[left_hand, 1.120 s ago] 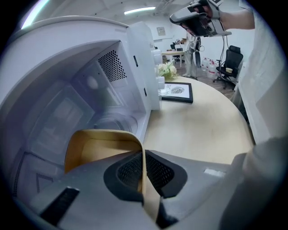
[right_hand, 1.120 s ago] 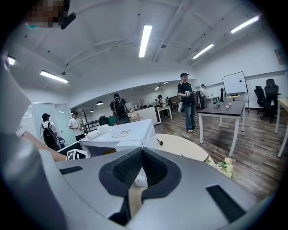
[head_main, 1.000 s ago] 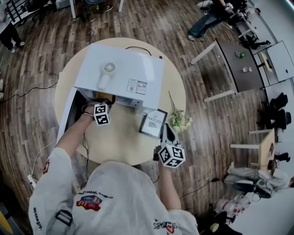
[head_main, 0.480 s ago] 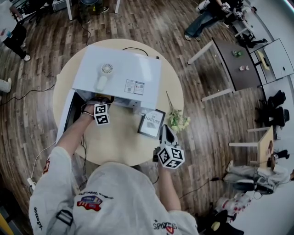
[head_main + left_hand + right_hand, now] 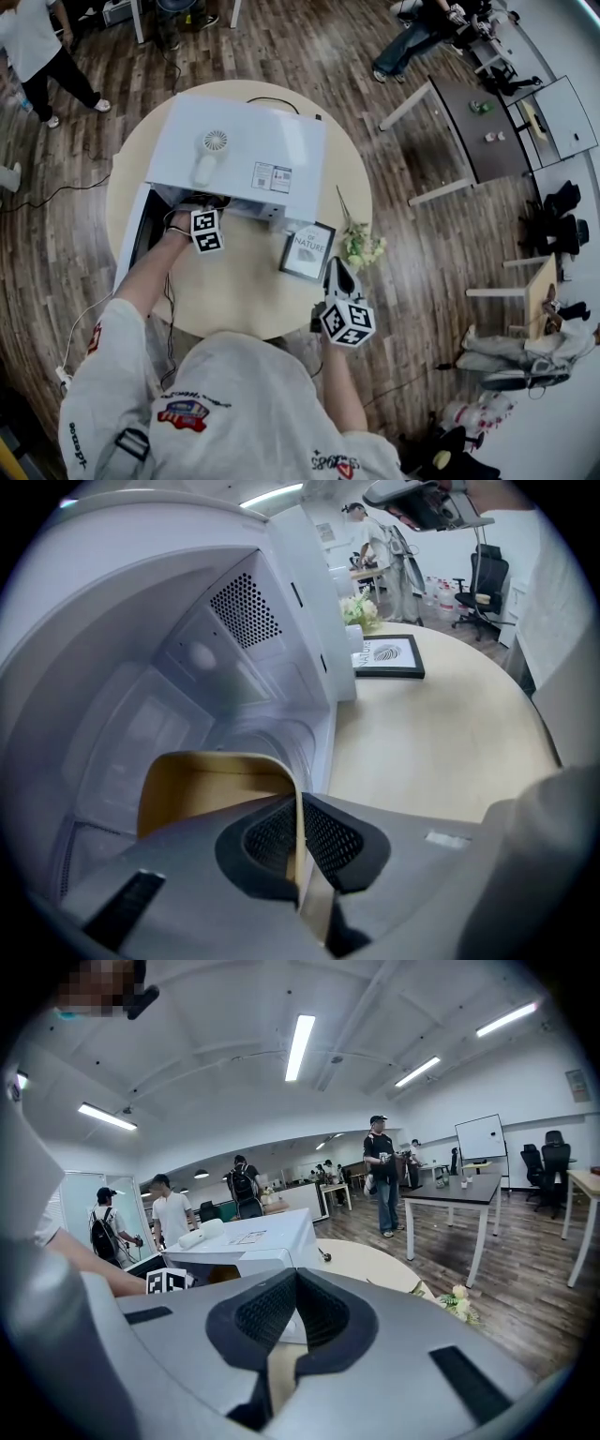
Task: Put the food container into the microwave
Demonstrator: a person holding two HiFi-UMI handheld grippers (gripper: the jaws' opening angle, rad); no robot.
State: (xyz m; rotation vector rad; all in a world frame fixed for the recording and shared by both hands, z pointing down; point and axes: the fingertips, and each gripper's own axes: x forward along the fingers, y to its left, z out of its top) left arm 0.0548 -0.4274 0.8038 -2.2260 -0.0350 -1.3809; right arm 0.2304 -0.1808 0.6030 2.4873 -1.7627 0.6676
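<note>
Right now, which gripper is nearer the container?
Left gripper: its fingers clamp the container's wall at the microwave's mouth. Right gripper hovers beyond the frame, by the table's edge.

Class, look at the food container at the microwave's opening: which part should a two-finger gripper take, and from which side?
Take the food container by its thin upright wall near the rim, one finger inside and one outside, coming from the open front of the microwave. Its open top leaves that wall free; the left gripper is shut on it.

Tan food container [image 5: 211,789], upright, at mouth of white microwave [image 5: 239,155]; door [image 5: 129,239] open, L side
</note>
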